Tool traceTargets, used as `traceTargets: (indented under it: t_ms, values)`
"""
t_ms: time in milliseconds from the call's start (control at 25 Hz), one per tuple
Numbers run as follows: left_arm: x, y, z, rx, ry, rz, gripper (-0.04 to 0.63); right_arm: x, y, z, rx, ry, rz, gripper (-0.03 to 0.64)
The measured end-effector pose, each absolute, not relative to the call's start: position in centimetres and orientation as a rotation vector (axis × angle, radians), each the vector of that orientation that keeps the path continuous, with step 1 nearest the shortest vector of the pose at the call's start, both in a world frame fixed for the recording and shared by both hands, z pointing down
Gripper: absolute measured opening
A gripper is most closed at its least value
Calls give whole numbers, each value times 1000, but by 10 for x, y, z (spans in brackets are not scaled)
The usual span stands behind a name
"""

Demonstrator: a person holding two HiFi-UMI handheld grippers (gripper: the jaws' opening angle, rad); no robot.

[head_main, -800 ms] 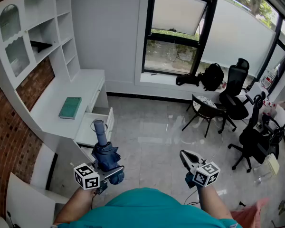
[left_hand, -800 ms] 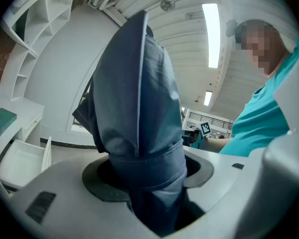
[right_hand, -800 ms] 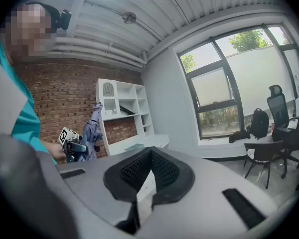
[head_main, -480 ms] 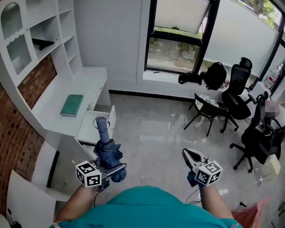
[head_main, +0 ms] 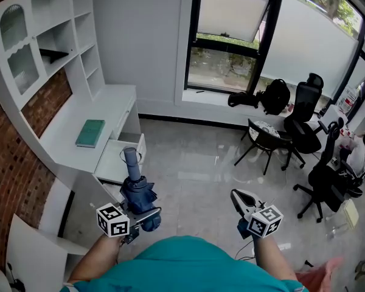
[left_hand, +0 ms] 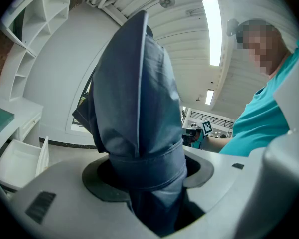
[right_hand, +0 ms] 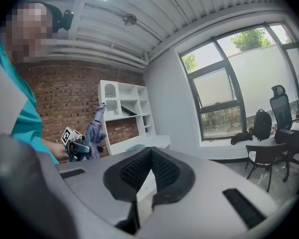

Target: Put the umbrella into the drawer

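Note:
A folded blue umbrella (head_main: 135, 188) stands nearly upright in my left gripper (head_main: 143, 215), which is shut on its lower part. In the left gripper view the umbrella (left_hand: 139, 108) fills the gap between the jaws of that gripper (left_hand: 144, 180). Just beyond it is the open white drawer (head_main: 140, 149), pulled out of the desk; the left gripper view shows the drawer (left_hand: 20, 156) at the lower left. My right gripper (head_main: 238, 198) hangs over the floor to the right, shut and holding nothing. From the right gripper (right_hand: 139, 183) I see the umbrella (right_hand: 94, 128) far off.
A white desk (head_main: 103, 117) with shelves stands along the brick wall at the left, with a green book (head_main: 90, 133) on it. Black office chairs (head_main: 264, 142) and a backpack (head_main: 274, 97) stand at the right, below the window. Grey tiled floor lies between them.

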State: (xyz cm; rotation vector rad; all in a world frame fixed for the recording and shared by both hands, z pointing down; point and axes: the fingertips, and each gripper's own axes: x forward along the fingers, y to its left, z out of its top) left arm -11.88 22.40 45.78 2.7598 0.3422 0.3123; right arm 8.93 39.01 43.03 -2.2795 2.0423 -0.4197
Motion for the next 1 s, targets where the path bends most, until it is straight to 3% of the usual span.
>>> traceTargets:
  t_ms: [640,1000]
  values:
    - [-39,325,451,2710,389,262,285,153,503,438,-2277,2042,-402,23]
    - [-18,298,463,2682,386,290,285,171,477,455,-2269,2046,-465,23]
